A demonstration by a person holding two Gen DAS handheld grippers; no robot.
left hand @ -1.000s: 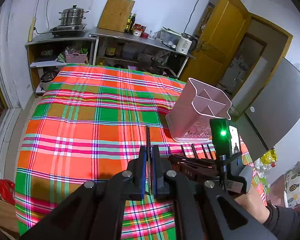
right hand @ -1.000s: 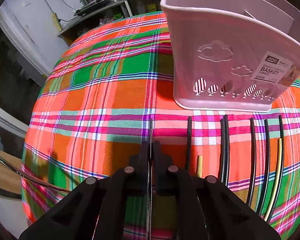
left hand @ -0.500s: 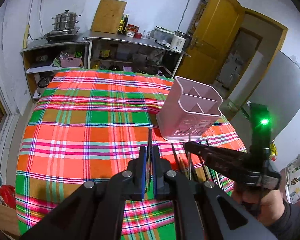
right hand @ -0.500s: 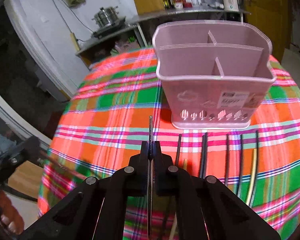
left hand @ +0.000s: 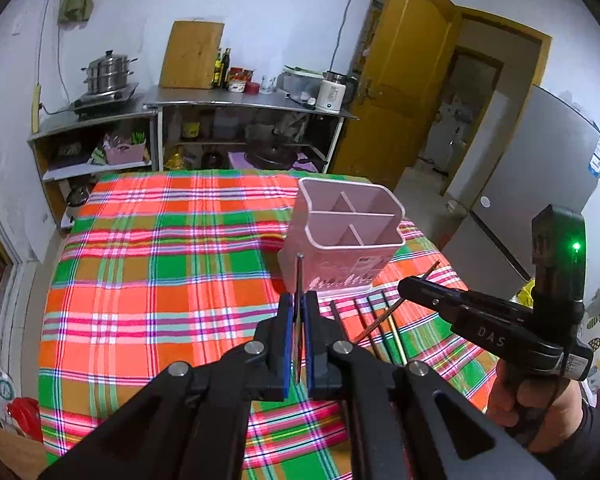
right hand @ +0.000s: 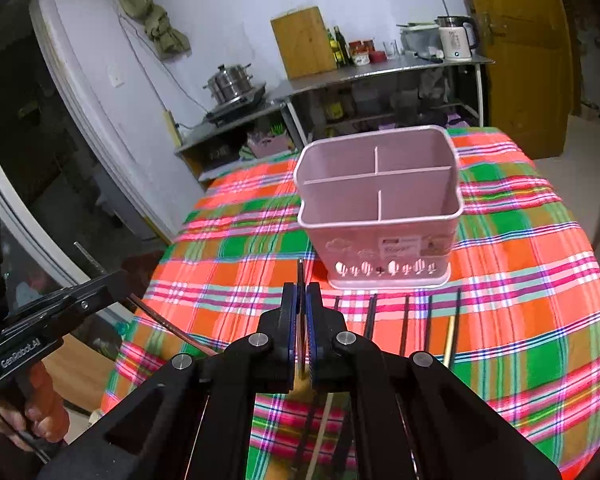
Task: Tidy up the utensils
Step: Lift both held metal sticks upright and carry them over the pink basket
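Left tool [left hand: 299,304]: I read it closed on a thin dark chopstick [left hand: 299,280], which stands up between the blue pads, its tip in front of the pink utensil basket [left hand: 342,240] at frame centre. Right tool [right hand: 300,300]: also clamped on a single dark chopstick [right hand: 301,276], tip just short of the basket's lower left corner in the right wrist view. In the left wrist view the right tool shows at lower right with its chopstick slanting across the row below. I see the remaining chopsticks [right hand: 404,320] lying side by side on the plaid tablecloth [right hand: 520,280], just in front of the basket; most are dark, one is yellowish. The basket stands upright on the table, its four compartments visibly empty.
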